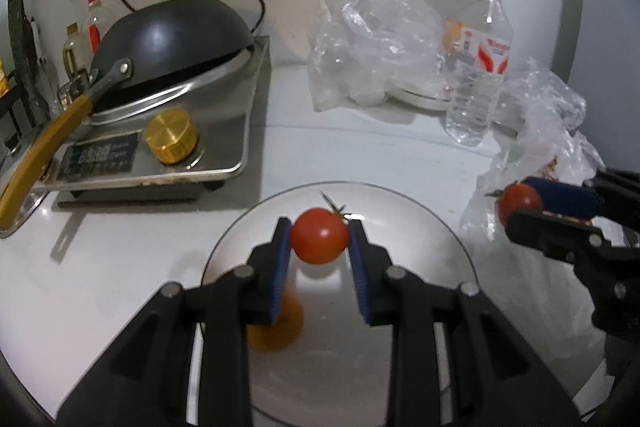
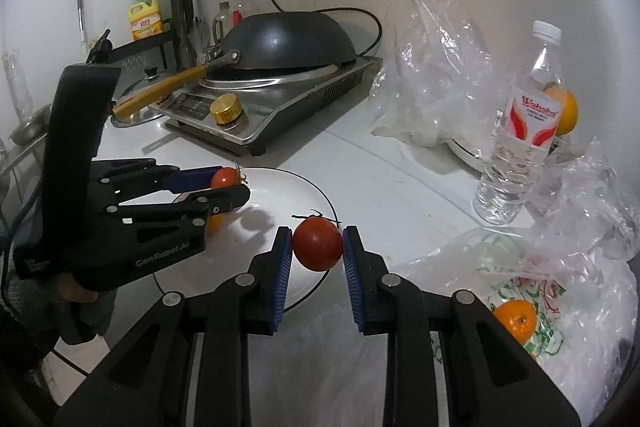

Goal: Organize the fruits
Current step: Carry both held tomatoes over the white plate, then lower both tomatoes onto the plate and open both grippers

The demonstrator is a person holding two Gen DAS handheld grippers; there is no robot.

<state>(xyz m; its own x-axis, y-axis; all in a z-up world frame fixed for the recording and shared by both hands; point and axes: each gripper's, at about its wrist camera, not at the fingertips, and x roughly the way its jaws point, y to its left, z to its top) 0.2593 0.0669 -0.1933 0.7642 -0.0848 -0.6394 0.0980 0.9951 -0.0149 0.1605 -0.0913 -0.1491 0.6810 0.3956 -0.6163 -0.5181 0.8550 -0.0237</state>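
Observation:
My left gripper [image 1: 319, 235] is shut on a red tomato [image 1: 319, 241] and holds it above a white plate [image 1: 404, 211]. An orange fruit [image 1: 276, 331] lies on that plate, partly hidden by the left finger. My right gripper [image 2: 317, 243] is shut on a second red tomato [image 2: 317, 243] over the plate's right rim [image 2: 320, 195]. In the left wrist view that gripper [image 1: 520, 205] with its tomato [image 1: 519, 202] shows at the right edge. The right wrist view shows the left gripper [image 2: 229, 187] and its tomato [image 2: 224, 177] over the plate. An orange [image 2: 515, 319] lies in a printed plastic bag [image 2: 560, 307].
An induction cooker [image 1: 224, 131] with an upturned black wok [image 1: 176, 35] stands at the back left. Crumpled clear bags [image 1: 368, 35], a water bottle [image 2: 516, 147] and another orange [image 2: 566, 111] behind it sit at the back right. Bottles and a pot lid crowd the far left.

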